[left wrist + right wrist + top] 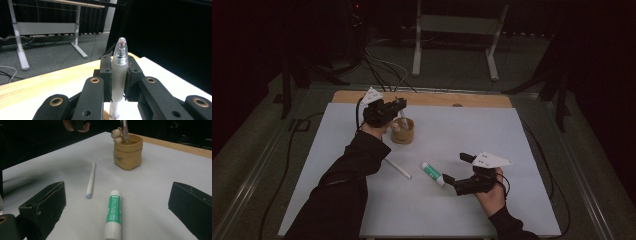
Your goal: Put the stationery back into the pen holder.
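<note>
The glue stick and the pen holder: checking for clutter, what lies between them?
Bare white table sheet separates the glue stick from the pen holder in the right gripper view; the white stick lies off to one side.

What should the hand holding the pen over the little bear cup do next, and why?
Probably open the left gripper and let go. It is shut on the frosted clear pen, which stands upright with its lower end already inside the tan bear-decorated cup, so release should leave it standing there.

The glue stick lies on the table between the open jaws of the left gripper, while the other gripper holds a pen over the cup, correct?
Not quite: the glue stick lies between the open jaws of the right gripper, as the right gripper view shows. The left gripper holds the pen over the cup.
</note>
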